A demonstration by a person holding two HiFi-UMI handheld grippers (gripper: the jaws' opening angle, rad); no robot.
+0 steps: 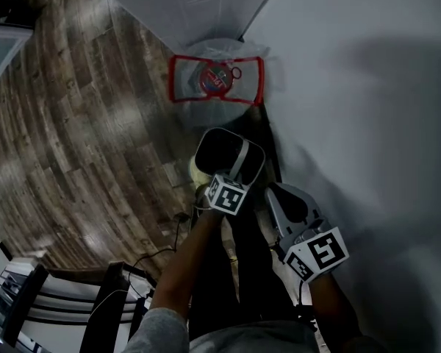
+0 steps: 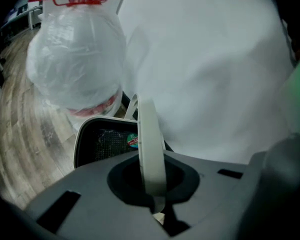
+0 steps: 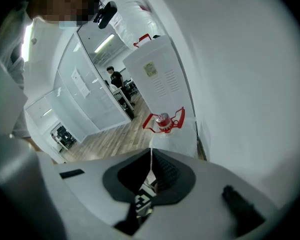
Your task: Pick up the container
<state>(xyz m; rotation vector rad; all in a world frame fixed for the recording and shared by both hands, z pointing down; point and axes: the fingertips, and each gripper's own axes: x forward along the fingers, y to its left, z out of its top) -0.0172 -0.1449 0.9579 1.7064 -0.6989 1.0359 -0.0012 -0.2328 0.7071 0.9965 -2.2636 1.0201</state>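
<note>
The container (image 1: 219, 151) is a black tray with a white rim, held up over the floor in the head view. My left gripper (image 1: 239, 169) is shut on its right-hand wall. In the left gripper view that white wall (image 2: 151, 149) runs edge-on between the closed jaws of the left gripper (image 2: 153, 199), and the black inside with a small round sticker (image 2: 133, 142) shows to the left. My right gripper (image 1: 279, 198) hangs just right of the container, apart from it. In the right gripper view the right gripper (image 3: 150, 184) is shut, with nothing clearly between its jaws.
A bin with a red frame (image 1: 216, 79) and a clear plastic liner (image 2: 77, 59) stands on the wood floor (image 1: 81, 138) beyond the container. A white wall (image 1: 367, 109) runs along the right. A white cabinet (image 3: 157, 79) stands behind the bin. Dark furniture (image 1: 59, 307) sits at lower left.
</note>
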